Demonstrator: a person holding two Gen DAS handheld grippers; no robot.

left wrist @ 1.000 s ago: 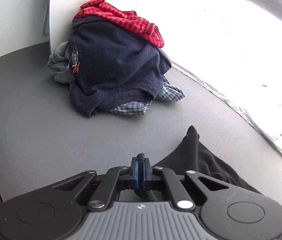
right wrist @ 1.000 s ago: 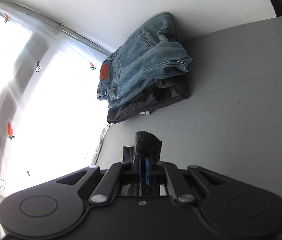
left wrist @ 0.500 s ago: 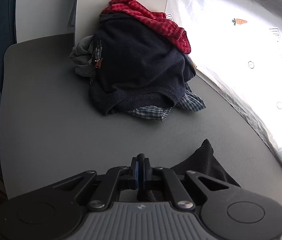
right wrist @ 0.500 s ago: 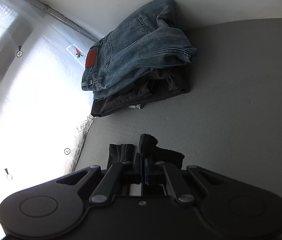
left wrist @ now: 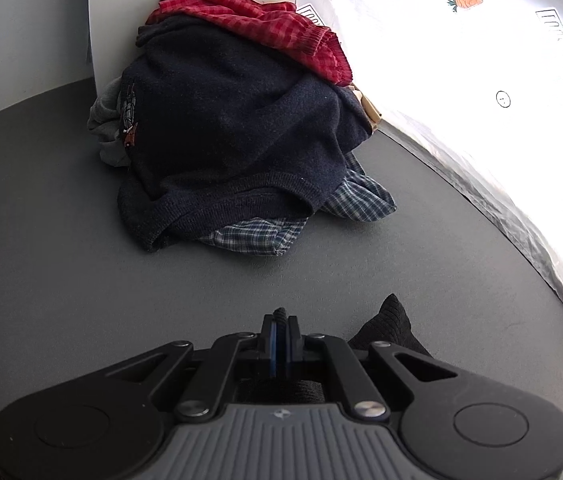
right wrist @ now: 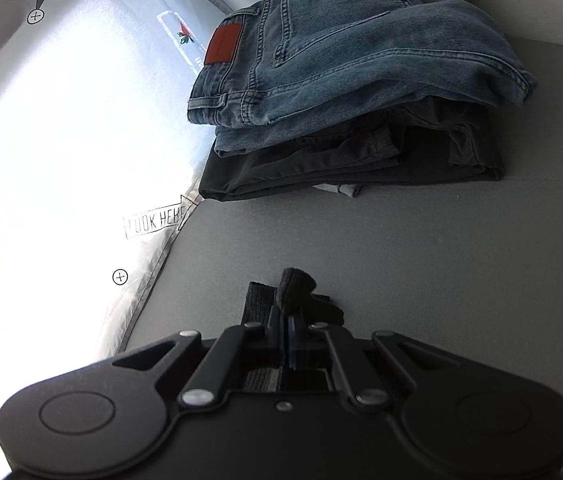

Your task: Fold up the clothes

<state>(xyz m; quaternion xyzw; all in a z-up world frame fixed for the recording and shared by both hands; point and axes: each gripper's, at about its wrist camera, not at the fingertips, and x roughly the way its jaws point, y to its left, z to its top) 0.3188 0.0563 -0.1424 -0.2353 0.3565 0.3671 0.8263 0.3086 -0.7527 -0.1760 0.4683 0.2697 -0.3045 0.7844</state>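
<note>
Left gripper: jaws together, clamped on a ribbed black garment. A small fold of the fabric shows above the pads; a pointed corner of the same cloth rises just to the right of the jaws and lies on the grey tabletop.

Right gripper: jaws together, clamped on the black garment. A bunched tuft stands above the pads, and ribbed cloth spreads to either side of them on the tabletop, near the edge that meets a bright printed sheet.

Unfolded pile, left wrist view: a navy sweater on top, a red checked garment above and behind it, a blue plaid shirt under its front hem, grey cloth at its left. The pile sits at the far end of the tabletop, against a white panel.

Folded stack, right wrist view: blue jeans on dark trousers, at the far end, beside the sheet. Well apart from the gripper.
</note>
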